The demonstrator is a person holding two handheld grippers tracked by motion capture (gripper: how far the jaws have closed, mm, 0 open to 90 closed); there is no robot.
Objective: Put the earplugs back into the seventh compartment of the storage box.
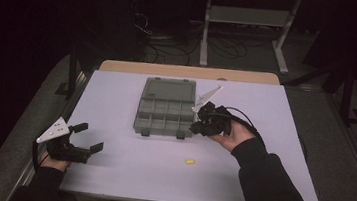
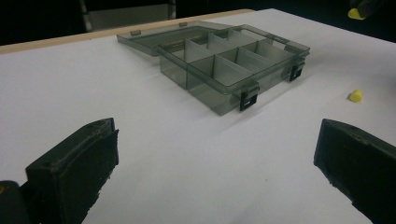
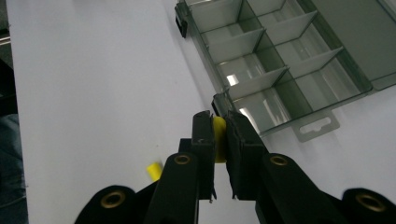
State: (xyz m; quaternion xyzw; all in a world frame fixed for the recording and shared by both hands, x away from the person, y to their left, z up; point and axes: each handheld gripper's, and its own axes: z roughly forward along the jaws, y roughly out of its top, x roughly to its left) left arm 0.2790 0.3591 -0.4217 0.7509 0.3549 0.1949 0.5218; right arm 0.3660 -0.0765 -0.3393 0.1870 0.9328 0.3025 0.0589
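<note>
Right gripper [image 3: 219, 135] clamps a small yellow plastic piece [image 3: 219, 138] beside the near right corner of the open smoky-grey compartment box [image 1: 165, 110]. Left gripper [image 1: 87, 137], jaws wide, hovers over the white tabletop [image 1: 124, 165]. Second yellow piece [image 1: 189, 161] lies loose before the box.

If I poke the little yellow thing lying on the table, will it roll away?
Probably a bit. The loose yellow piece looks small and rounded, likely light, so a nudge could send it skidding across the smooth white table. The right gripper pinches its twin without visible squashing, so it seems fairly firm.
</note>
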